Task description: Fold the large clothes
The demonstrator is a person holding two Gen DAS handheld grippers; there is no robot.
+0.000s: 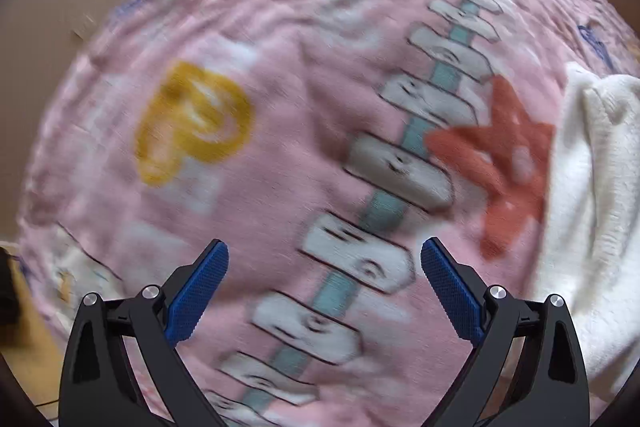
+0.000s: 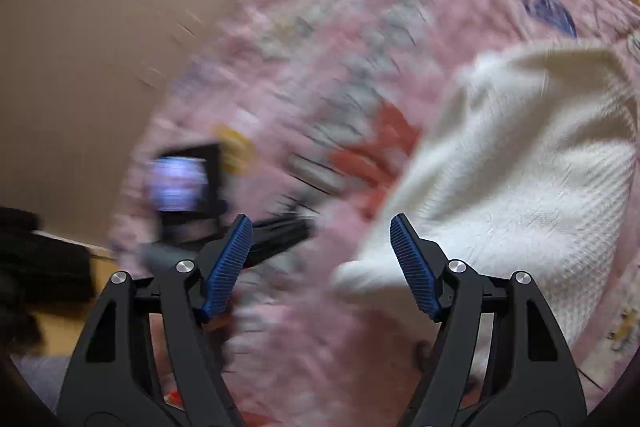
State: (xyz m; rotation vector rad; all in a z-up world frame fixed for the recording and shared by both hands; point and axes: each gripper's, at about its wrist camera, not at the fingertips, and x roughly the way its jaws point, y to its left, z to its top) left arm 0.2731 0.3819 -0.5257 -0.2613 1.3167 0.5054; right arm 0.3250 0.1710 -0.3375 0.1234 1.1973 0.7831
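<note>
A white knitted garment (image 2: pixel 520 179) lies rumpled on a pink printed blanket (image 1: pixel 280 131); in the left wrist view only its edge (image 1: pixel 592 195) shows at the right. My left gripper (image 1: pixel 324 251) is open and empty, hovering over the blanket left of the garment. My right gripper (image 2: pixel 320 227) is open and empty, its right finger (image 2: pixel 412 263) close by the garment's lower left corner. The left gripper (image 2: pixel 276 235) appears blurred in the right wrist view, with its camera screen glowing. Both views are motion-blurred.
The blanket (image 2: pixel 360 27) covers a bed, printed with a red star (image 1: pixel 504 155), a yellow shape (image 1: pixel 192 123) and a striped band. A beige wall (image 2: pixel 100 27) stands behind. Dark objects (image 2: pixel 36 267) sit at the left edge on a wooden floor (image 1: pixel 28 327).
</note>
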